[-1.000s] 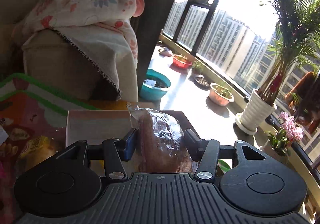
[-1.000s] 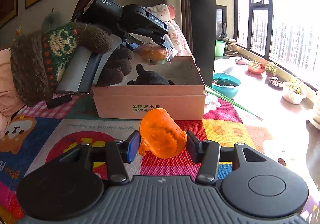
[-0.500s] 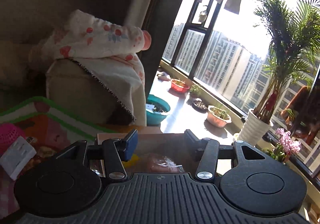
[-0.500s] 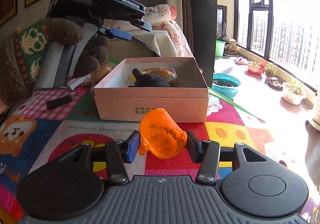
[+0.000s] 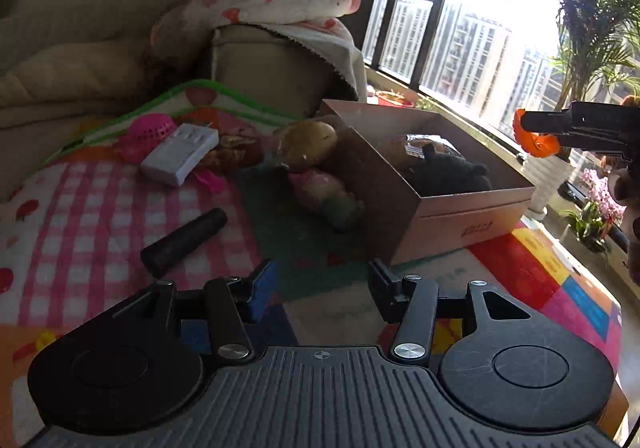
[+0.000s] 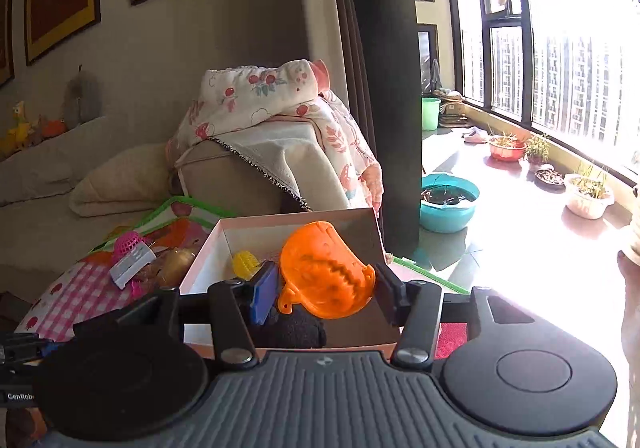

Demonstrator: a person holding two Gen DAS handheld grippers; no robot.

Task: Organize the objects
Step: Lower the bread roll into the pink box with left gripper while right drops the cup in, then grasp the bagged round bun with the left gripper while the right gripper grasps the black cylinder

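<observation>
The right gripper point(image 6: 326, 284) holds an orange plastic jack-o'-lantern scoop point(image 6: 324, 272), jaws closed on it, above the open pink cardboard box point(image 5: 460, 216). That box already contains a black plush toy point(image 5: 448, 172), a wrapped bun point(image 5: 420, 142) and a yellow piece point(image 6: 245, 263). Beside the box, a black cylinder point(image 5: 184, 242), white adapter point(image 5: 180, 154) and potato point(image 5: 308, 140) remain out; the left gripper point(image 5: 322, 288) hangs wide and empty.

The orange toy point(image 6: 326, 272) hides much of the box point(image 6: 208, 248) floor, and the box print point(image 5: 476, 229) is too blurred to read.
</observation>
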